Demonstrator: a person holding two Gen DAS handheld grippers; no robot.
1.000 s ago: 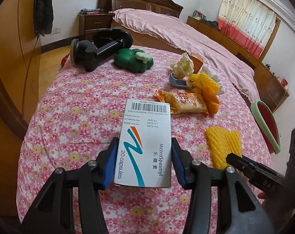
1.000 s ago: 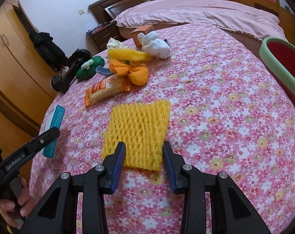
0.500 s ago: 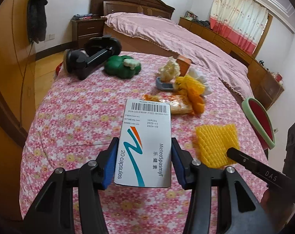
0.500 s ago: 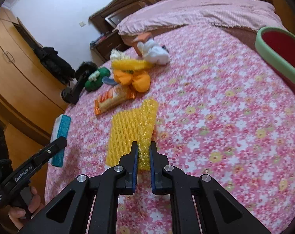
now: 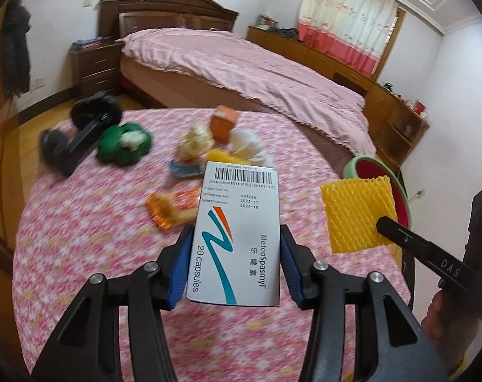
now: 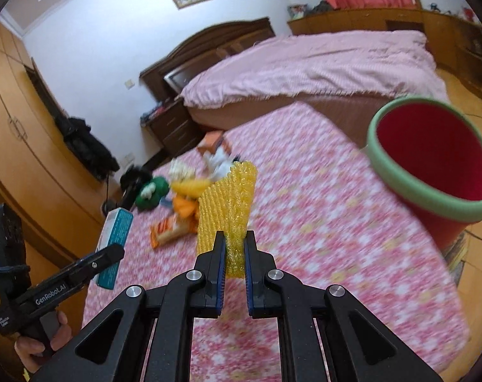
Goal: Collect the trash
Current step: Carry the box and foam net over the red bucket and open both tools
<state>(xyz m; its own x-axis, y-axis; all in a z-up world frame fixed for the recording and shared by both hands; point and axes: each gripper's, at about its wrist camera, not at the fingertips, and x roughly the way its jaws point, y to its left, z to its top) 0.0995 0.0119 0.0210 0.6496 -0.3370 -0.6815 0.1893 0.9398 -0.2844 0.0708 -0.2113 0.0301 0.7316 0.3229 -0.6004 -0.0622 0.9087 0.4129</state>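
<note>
Pinching yellow foam netting [image 6: 227, 210], right jaws; left jaws clamp flat cardboard box [image 5: 237, 235].

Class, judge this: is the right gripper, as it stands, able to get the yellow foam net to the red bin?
Probably yes: the right gripper grips the foam net, and nothing blocks the bin.

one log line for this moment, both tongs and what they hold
left tongs: shut on medicine box | right tongs: shut on yellow foam net | both off tablecloth | bin: open, right of net

I see a table in a pink floral cloth [image 5: 91, 245] bearing an orange snack packet [image 5: 171, 207], a green plush [image 5: 124, 143] and an orange box [image 5: 223, 123].
</note>
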